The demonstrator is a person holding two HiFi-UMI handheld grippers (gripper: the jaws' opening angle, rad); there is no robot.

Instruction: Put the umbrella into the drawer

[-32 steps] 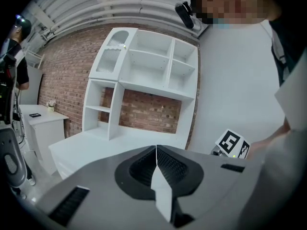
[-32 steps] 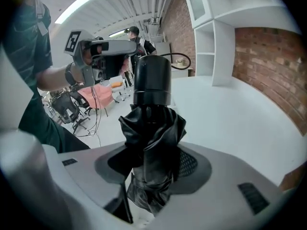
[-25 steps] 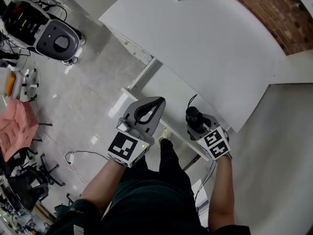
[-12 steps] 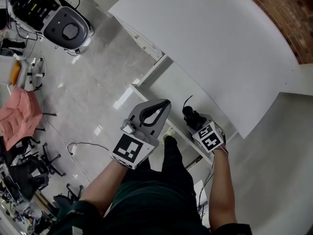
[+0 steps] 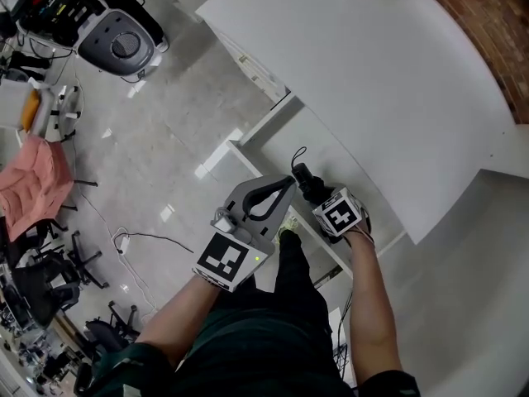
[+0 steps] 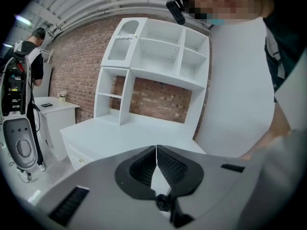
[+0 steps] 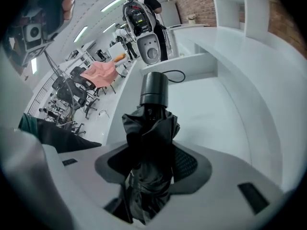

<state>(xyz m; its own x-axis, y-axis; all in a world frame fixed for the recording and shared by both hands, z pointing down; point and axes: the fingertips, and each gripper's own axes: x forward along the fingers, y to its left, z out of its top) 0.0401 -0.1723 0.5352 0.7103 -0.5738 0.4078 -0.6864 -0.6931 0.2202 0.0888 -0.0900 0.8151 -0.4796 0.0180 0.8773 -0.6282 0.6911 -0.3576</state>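
Note:
A folded black umbrella [image 7: 149,128] with a round handle and wrist loop is clamped in my right gripper [image 7: 152,163]. In the head view the umbrella [image 5: 307,184] pokes out ahead of the right gripper [image 5: 324,203], over the open white drawer [image 5: 314,151] pulled out from under the desk. The drawer's inside [image 7: 201,109] shows as a bare white trough beyond the umbrella. My left gripper [image 5: 269,195] hovers just left of the right one, at the drawer's near edge, its jaws touching with nothing between them [image 6: 156,164].
The white desk top [image 5: 388,81] runs across the upper right, with a white shelf unit [image 6: 158,56] on it against a brick wall. On the floor to the left are a grey machine [image 5: 124,44], cables, chairs and a pink cloth [image 5: 33,180]. A person [image 7: 139,6] stands far off.
My right gripper has carried the umbrella left and forward, from the drawer's near right end to over its middle. The left gripper has shifted slightly right, closer to it.

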